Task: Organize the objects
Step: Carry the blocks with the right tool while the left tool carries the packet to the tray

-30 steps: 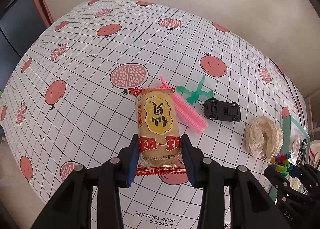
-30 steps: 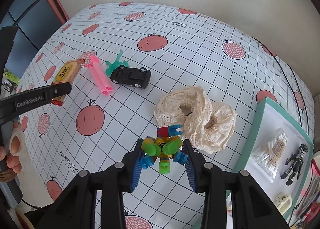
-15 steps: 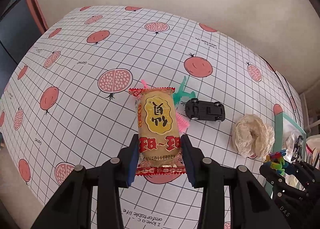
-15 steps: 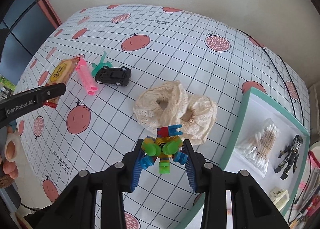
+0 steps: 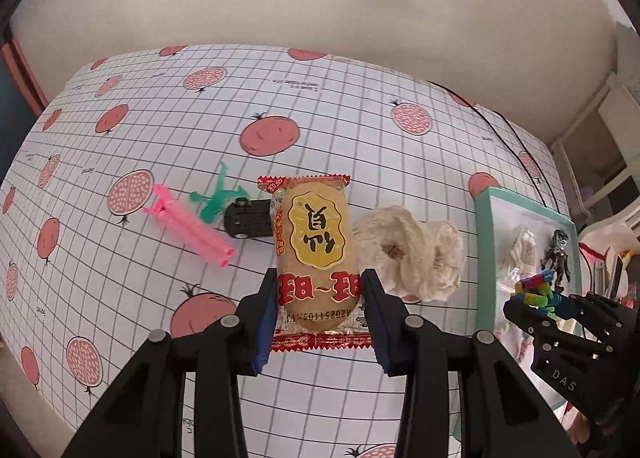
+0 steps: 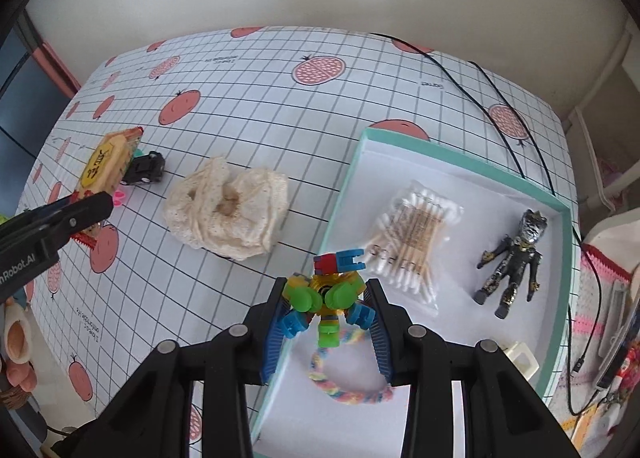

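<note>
The left gripper [image 5: 320,310] is clamping a snack pack [image 5: 314,254] above the tablecloth [image 5: 340,126], with a car [image 5: 250,218] and scrunchie [image 5: 412,254] lying behind it.

Snack pack [image 5: 316,254] hides the toy car's [image 5: 248,218] right half. Pink clip [image 6: 118,197] mostly behind left gripper [image 6: 80,214]; box [image 6: 558,374] corner cut off, lower right.

Gripped snack packet [image 5: 316,254], block toy [image 6: 326,302]

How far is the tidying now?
Done: cotton swabs, dark figure and braided loop lie in the teal box. In hand: left tool holds snack pack, right tool block toy. Left: lace cloth, car, pink clip, green figure.
</note>
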The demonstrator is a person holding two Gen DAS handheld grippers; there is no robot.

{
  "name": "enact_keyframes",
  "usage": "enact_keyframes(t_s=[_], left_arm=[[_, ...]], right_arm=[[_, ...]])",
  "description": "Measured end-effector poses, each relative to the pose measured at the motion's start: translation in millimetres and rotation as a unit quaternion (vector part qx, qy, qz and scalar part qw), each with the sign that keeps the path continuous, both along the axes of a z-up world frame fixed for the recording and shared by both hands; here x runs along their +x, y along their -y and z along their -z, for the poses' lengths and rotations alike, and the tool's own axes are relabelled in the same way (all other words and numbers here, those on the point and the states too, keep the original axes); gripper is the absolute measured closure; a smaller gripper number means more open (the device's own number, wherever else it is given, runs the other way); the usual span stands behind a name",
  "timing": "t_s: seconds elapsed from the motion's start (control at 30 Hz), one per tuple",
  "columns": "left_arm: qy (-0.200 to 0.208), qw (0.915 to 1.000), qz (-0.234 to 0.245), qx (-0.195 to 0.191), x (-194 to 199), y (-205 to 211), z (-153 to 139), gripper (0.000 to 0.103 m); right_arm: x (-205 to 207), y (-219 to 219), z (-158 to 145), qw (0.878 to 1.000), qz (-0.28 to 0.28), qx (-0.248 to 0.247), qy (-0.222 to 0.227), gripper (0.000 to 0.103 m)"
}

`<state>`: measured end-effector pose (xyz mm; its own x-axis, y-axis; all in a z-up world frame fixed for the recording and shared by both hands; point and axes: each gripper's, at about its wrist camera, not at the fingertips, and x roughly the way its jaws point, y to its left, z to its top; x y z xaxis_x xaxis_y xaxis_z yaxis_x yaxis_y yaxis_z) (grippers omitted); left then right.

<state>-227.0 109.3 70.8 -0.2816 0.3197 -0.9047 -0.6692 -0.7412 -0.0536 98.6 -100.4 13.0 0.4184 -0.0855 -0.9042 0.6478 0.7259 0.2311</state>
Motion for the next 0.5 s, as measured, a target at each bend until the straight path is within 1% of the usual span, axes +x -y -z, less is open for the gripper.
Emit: enact_keyframes(t_s=[0.27, 0.5], left_arm=[[0.005, 0.9986, 0.053, 0.008, 40.3, -35.7, 1.8, 0.061], [0.010, 0.9947, 0.101, 0.010, 76.3, -63.1, 9.5, 0.061]], right_arm=[[-37.7, 25.6, 6.8, 0.999, 0.041, 0.003, -0.001, 0.063], [-64.3, 40.7, 16.1, 0.998, 0.067, 0.012, -0.004, 0.063]])
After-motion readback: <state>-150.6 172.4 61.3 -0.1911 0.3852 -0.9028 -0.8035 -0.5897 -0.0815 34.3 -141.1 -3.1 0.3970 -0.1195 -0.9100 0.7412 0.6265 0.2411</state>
